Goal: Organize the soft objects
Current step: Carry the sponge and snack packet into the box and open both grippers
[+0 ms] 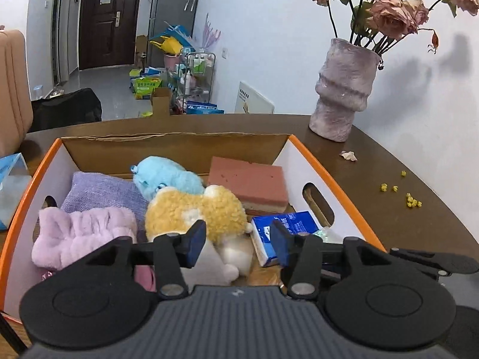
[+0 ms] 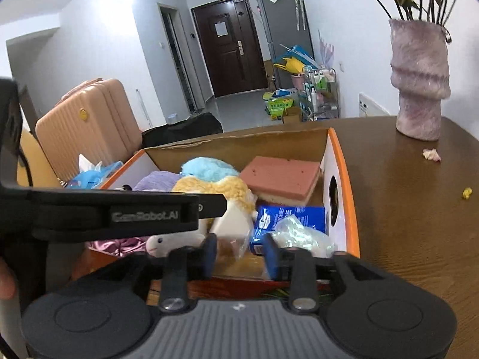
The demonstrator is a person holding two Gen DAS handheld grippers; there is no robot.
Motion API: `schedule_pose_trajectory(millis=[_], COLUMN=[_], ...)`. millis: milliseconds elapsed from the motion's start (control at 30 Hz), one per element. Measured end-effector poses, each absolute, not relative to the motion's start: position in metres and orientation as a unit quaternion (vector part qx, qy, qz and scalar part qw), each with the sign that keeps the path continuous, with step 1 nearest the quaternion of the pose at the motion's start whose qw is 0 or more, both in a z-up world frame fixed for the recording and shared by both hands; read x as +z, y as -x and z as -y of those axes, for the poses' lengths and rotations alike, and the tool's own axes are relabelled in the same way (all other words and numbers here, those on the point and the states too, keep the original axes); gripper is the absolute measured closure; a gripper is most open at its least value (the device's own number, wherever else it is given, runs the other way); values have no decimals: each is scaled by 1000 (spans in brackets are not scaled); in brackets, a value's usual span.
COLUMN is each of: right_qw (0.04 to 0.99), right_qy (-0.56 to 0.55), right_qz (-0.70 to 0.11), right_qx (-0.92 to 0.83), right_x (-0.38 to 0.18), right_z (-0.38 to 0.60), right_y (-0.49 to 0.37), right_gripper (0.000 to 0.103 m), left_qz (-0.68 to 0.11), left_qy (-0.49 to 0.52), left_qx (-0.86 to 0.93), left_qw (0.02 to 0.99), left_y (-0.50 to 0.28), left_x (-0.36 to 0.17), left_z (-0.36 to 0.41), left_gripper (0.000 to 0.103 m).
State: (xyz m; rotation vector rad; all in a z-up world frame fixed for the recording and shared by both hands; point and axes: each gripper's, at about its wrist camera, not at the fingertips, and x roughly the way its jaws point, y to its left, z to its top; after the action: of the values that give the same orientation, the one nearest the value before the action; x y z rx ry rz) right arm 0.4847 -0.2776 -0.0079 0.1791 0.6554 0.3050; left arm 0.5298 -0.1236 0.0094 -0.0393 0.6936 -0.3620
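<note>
Left gripper [image 1: 238, 240] parted, empty, above yellow plush [image 1: 194, 212]. Right gripper [image 2: 239, 254] parted, empty, over blue tissue pack [image 2: 289, 218]. Ahead, in orange-rimmed box [image 1: 329, 176]: pink sponge [image 1: 250, 184], blue plush [image 1: 167, 175], lilac headband [image 1: 80, 236]. Vase [image 1: 344, 89] beyond, on worktop [image 1: 419, 233].

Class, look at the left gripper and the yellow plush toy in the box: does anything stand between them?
Nothing visible does. The left gripper hangs open just above the yellow plush toy, which lies uncovered on top in the cardboard box.

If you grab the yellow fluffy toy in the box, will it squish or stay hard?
The yellow plush toy looks woolly and slumped against its neighbours, so it probably squishes and flops. It likely weighs little. It shouldn't roll, wedged in the box.
</note>
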Motion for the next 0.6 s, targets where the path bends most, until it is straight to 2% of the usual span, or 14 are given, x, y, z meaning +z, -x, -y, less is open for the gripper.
schedule_pose_trajectory(millis=[300,500,600], right_qw=[936,943,949], right_qy=[-92,-79,-64], right_qz=[-306,-290,-278], right_qx=[145,142,136], right_x=[-1,27,47], right_z=[281,281,282], right_y=[-476,-467,-457], right_gripper=[67,67,66], left_qz=[-332,-305,-284], left_qy=[16,4,-1], left_qx=[-159,-141,-125], left_qw=[929,942,950], left_y=[-523,-501,-483], left_x=[19,51,71], left_z=[106,90,79], left_gripper=[54,54,50])
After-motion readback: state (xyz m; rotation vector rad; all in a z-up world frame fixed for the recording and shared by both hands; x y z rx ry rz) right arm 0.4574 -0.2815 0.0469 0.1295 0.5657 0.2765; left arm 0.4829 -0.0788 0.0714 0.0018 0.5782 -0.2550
